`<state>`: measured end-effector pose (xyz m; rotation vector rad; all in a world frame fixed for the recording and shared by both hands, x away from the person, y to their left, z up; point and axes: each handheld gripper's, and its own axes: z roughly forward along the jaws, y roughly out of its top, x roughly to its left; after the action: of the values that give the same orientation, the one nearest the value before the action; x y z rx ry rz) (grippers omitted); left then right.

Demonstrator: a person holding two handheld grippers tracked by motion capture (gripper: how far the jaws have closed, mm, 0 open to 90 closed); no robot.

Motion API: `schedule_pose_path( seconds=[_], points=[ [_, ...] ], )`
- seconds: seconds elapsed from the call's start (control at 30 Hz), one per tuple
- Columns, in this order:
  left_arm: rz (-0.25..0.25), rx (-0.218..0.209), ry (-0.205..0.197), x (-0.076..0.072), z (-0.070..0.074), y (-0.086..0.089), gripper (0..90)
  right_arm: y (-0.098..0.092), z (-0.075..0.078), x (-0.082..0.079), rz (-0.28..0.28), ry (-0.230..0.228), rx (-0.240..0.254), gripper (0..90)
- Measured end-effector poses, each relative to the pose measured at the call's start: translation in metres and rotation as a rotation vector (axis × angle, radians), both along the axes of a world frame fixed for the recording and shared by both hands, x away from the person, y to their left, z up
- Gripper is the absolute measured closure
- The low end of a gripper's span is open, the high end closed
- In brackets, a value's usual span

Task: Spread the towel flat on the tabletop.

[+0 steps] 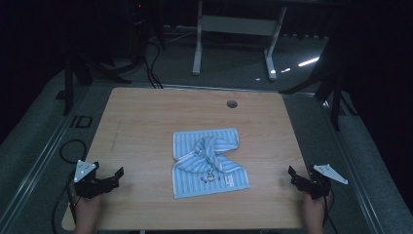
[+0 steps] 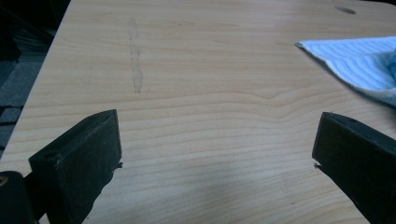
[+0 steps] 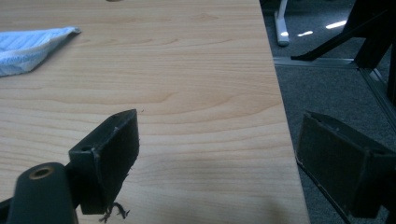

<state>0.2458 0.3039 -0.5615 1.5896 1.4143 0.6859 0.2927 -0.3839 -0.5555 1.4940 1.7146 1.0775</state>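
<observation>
- So far we have not touched the towel: it lies mid-table, flat with a rumpled, twisted bunch on top.
- Our left gripper and right gripper rest at the near corners, well apart from it, jaws spread and empty.
- We judge all the handling is left.

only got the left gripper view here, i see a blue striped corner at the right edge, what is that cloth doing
Observer: The towel lies mid-table, its middle bunched into a twisted hump.
Operator: anything holding it
Observer: No. The right tongs stand open near the table's right edge, apart from the towel.
Operator: and my tongs from above
Observer: The left tongs are open near the front left corner, pointing toward the towel, not touching it.
</observation>
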Motion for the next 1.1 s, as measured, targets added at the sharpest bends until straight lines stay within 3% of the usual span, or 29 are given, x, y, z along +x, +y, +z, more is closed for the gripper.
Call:
schedule_pose_path(
  seconds=[0.2, 0.27, 0.37, 0.53, 0.6, 0.63, 0.67, 0.73, 0.83, 0.93, 1.0, 1.1],
  points=[
    [-0.02, 0.018, 0.024, 0.001, -0.001, -0.002, 1.2, 0.002, 0.0, 0.003, 0.032, 0.023, 0.002, 14.4],
    [-0.044, 0.018, 0.034, 0.0, 0.0, -0.003, 1.2, 0.003, 0.0, 0.003, 0.026, 0.019, -0.01, 14.4],
    [-0.078, 0.025, 0.042, 0.0, 0.002, -0.004, 1.2, 0.003, 0.0, 0.004, 0.062, 0.036, 0.001, 14.4],
    [-0.232, 0.039, 0.163, 0.008, 0.003, -0.006, 1.2, 0.005, -0.001, 0.007, 0.165, 0.067, 0.013, 14.4],
    [-0.289, 0.069, 0.219, 0.011, 0.003, -0.008, 1.2, 0.007, -0.001, 0.01, 0.223, 0.099, 0.024, 14.3],
    [-0.307, 0.085, 0.229, 0.012, 0.004, -0.01, 1.2, 0.008, -0.002, 0.012, 0.263, 0.116, 0.021, 14.3],
    [-0.317, 0.094, 0.244, 0.013, 0.005, -0.011, 1.2, 0.011, -0.002, 0.013, 0.29, 0.135, -0.012, 14.3],
    [-0.362, 0.109, 0.282, 0.015, 0.008, -0.015, 1.2, 0.013, -0.003, 0.017, 0.369, 0.187, -0.023, 14.1],
    [-0.427, 0.185, 0.331, 0.019, 0.012, -0.024, 1.2, 0.017, -0.002, 0.019, 0.457, 0.23, -0.078, 14.0],
    [-0.49, 0.245, 0.38, 0.023, 0.017, -0.033, 1.2, 0.019, 0.002, 0.023, 0.507, 0.292, -0.128, 13.6],
    [-0.533, 0.309, 0.432, 0.026, 0.02, -0.041, 1.2, 0.023, 0.009, 0.027, 0.54, 0.34, -0.184, 13.6],
    [-0.573, 0.371, 0.473, 0.03, 0.024, -0.049, 1.2, 0.031, 0.022, 0.032, 0.596, 0.422, -0.281, 13.6]
  ],
)
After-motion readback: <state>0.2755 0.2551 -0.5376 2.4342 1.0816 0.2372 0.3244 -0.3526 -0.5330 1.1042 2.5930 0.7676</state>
